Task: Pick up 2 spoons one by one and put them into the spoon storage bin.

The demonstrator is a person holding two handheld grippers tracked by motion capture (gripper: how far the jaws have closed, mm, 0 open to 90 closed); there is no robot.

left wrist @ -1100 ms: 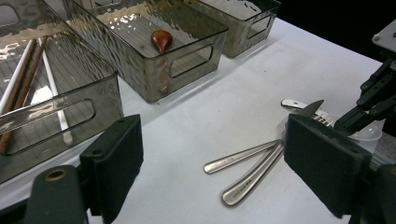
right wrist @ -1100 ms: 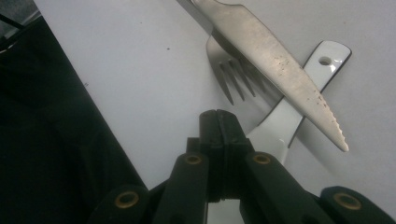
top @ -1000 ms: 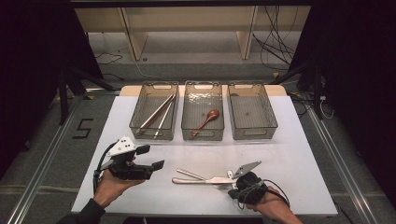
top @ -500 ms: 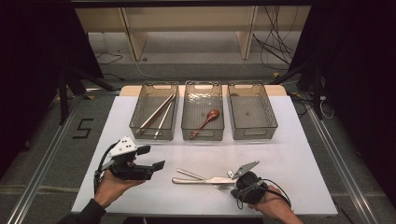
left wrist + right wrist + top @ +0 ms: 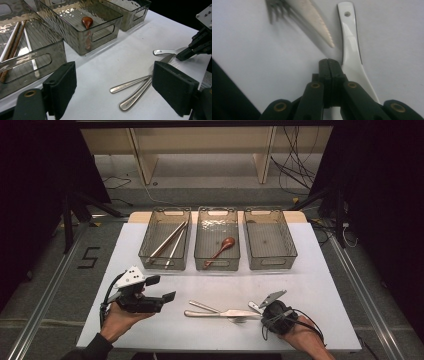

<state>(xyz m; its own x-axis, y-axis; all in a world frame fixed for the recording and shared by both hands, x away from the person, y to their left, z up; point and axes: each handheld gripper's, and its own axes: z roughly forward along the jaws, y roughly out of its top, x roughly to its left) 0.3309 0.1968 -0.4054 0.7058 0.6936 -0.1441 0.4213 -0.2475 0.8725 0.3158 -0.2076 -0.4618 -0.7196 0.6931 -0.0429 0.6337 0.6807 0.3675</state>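
Near the front edge of the white worktop [image 5: 320, 285], the right hand-held gripper [image 5: 329, 62] hangs over a small white spoon-like utensil [image 5: 350, 47] with a hole at the end of its handle. Its jaws are pressed fully together with nothing between them, and their tip sits just beside the handle's edge, so they cannot take it as they stand.

To do this step well, the jaws would first need to part wider than the handle, then come down astride it, one pad on each long edge. The handle lies flat on the worktop, so the pads must reach right down to the surface or they will slide off the glossy top. A grip at the narrow middle looks safest.

A serrated knife [image 5: 317, 20] points at the white handle, with a fork [image 5: 278, 6] blurred behind it; both lie close, so the descent should stay clear of the knife tip to avoid dragging it along.

From the high view, the knife [image 5: 220, 313] and fork [image 5: 202, 306] lie between the two hands. The left hand-held gripper [image 5: 161, 288] is held above the worktop with jaws wide apart and empty, well clear of the cutlery. Beyond stand three clear bins: the left bin [image 5: 166, 262] with chopsticks [image 5: 167, 240], the middle bin [image 5: 217, 265] with a brown spoon [image 5: 220, 251], and the right bin [image 5: 272, 262] with nothing visible in it. By that sorting, I judge the middle bin the likely place for the white utensil.
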